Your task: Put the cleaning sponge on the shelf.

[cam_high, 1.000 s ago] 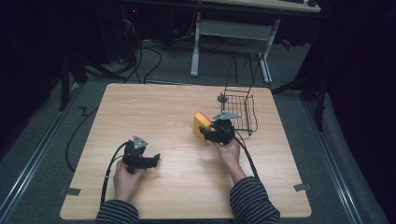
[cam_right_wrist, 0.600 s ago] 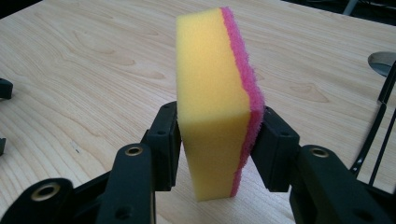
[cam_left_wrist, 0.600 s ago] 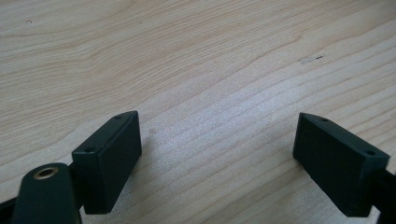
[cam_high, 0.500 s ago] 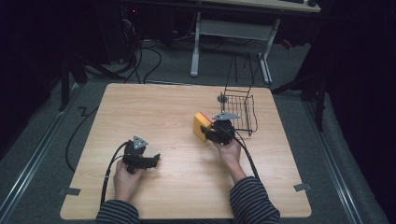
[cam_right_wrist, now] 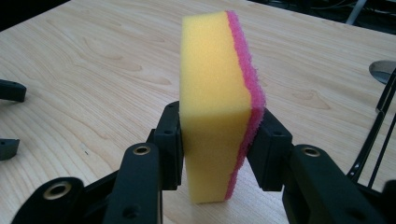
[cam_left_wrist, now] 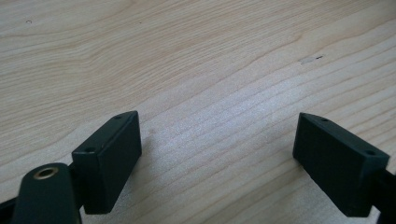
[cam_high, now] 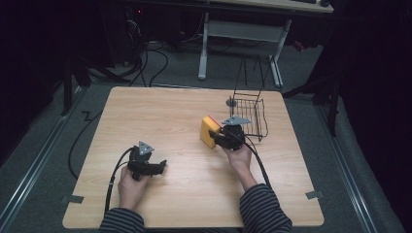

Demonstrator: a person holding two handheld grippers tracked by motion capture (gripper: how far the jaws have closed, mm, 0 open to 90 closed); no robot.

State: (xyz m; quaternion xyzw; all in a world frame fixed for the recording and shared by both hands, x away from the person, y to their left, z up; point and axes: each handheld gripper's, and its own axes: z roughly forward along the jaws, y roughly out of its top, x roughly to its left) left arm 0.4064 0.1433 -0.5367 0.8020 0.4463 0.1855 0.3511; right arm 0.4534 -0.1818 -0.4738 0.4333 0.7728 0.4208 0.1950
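A yellow sponge [cam_right_wrist: 212, 102] with a pink scouring side stands on edge just above the wooden table [cam_high: 160, 111], right of centre. My right gripper [cam_right_wrist: 217, 140] is shut on the sponge [cam_high: 210, 132]. Its jaws have just been closing, and the pads now press the yellow face and the pink face. In the high view the right gripper [cam_high: 218, 138] points left from the person's right hand. My left gripper [cam_high: 158, 166] rests near the front left of the table. Its jaws [cam_left_wrist: 217, 154] stand wide open over bare wood with nothing between them.
A black wire basket [cam_high: 250, 114] stands right behind the right gripper, and its wires [cam_right_wrist: 380, 126] show at the right edge of the right gripper view. A small round metal disc [cam_high: 231, 102] lies beside the basket. Cables trail from both grippers toward the table's front edge.
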